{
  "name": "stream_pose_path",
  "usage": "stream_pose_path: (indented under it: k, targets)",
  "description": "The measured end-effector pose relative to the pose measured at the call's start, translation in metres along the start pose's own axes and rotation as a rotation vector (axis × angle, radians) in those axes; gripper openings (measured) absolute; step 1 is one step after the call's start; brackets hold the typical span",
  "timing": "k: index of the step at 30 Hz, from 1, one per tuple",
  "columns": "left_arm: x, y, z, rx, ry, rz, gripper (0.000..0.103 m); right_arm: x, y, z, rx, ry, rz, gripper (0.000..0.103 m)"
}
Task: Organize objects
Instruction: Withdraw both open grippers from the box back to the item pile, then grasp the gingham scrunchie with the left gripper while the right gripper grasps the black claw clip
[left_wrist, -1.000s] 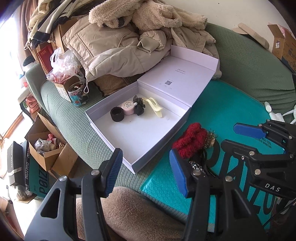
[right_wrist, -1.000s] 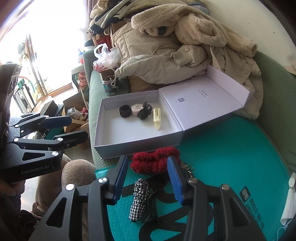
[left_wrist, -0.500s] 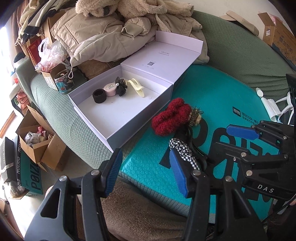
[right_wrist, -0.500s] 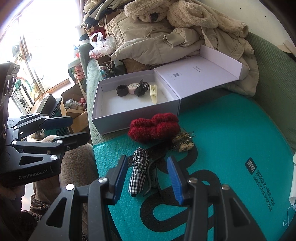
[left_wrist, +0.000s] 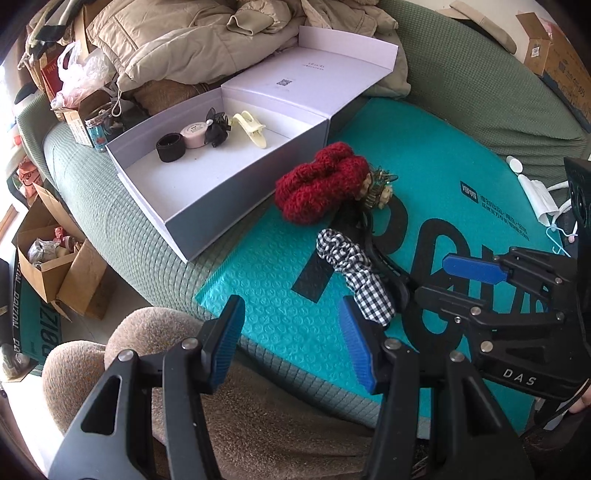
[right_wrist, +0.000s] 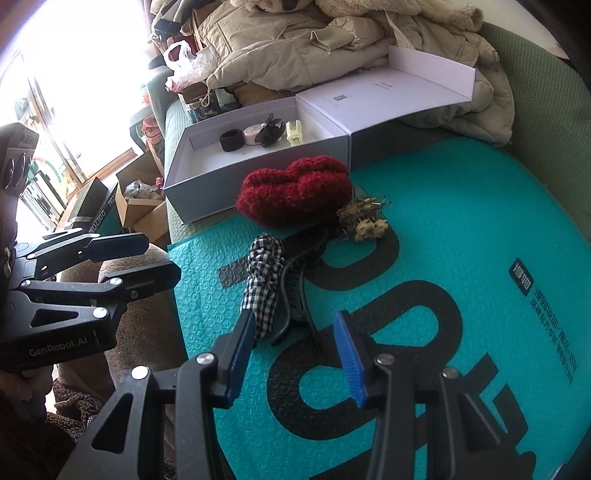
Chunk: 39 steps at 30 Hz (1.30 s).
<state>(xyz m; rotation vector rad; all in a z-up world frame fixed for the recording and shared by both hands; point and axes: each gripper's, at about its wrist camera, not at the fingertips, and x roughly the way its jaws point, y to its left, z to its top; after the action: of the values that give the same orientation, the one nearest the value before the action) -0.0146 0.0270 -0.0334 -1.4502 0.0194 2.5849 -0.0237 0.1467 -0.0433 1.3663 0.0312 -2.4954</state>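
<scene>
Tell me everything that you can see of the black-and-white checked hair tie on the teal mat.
The checked scrunchie is a gathered loop of black-and-white gingham cloth, soft and ruffled. It lies flat and stretched long on the teal bubble mailer, outside the white box. A black hair claw lies along one side and seems to touch it. The red knitted scrunchie sits just beyond its far end. The right gripper is open near its close end, and neither finger touches it clearly. Nothing holds it.

One open white box (left_wrist: 207, 206), four small items inside at eleven o'clock, one red knitted scrunchie (left_wrist: 321, 188), one checked scrunchie (left_wrist: 354, 273), one black claw clip (right_wrist: 295, 295), one teal bubble mailer (left_wrist: 280, 317), two grippers.
</scene>
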Motion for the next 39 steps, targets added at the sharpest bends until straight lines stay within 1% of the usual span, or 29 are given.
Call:
stream_pose_path:
  k: [2, 6, 10, 14, 15, 16, 21, 24, 28, 30, 33, 39]
  targets:
    - [0.006, -0.002, -0.002, 0.004, 0.010, -0.007, 0.051, 0.005, -0.001, -0.003, -0.003, 0.005, -0.004, 0.045]
    - [0.017, -0.005, -0.005, 0.004, 0.021, -0.027, 0.051, 0.016, -0.005, -0.006, 0.005, 0.015, 0.018, 0.045]
    - [0.026, -0.009, -0.007, 0.020, 0.027, -0.015, 0.051, 0.025, -0.010, -0.006, 0.021, 0.024, 0.037, 0.045]
    - [0.035, -0.010, -0.008, 0.013, 0.045, -0.044, 0.051, 0.033, -0.012, -0.004, 0.018, 0.024, 0.047, 0.044]
    - [0.037, -0.010, -0.007, 0.008, 0.052, -0.054, 0.051, 0.035, -0.013, -0.004, 0.015, 0.024, 0.044, 0.037]
    - [0.038, -0.010, -0.006, 0.002, 0.057, -0.062, 0.051, 0.036, -0.013, -0.003, 0.013, 0.026, 0.041, 0.028]
    - [0.045, -0.018, 0.001, 0.001, 0.060, -0.098, 0.051, 0.036, -0.017, -0.003, 0.006, 0.025, 0.025, 0.027]
    - [0.051, -0.027, 0.003, 0.023, 0.069, -0.116, 0.057, 0.032, -0.022, -0.006, 0.018, 0.027, 0.004, 0.027]
    - [0.059, -0.040, 0.005, 0.064, 0.068, -0.137, 0.058, 0.027, -0.029, -0.012, 0.046, 0.035, -0.020, 0.027]
    - [0.064, -0.045, 0.006, 0.081, 0.076, -0.141, 0.058, 0.024, -0.029, -0.014, 0.051, 0.040, -0.043, 0.027]
    - [0.070, -0.048, 0.007, 0.083, 0.081, -0.165, 0.058, 0.022, -0.030, -0.018, 0.060, 0.046, -0.078, 0.027]
    - [0.072, -0.053, 0.008, 0.114, 0.060, -0.171, 0.059, 0.020, -0.036, -0.021, 0.101, 0.051, -0.064, 0.027]
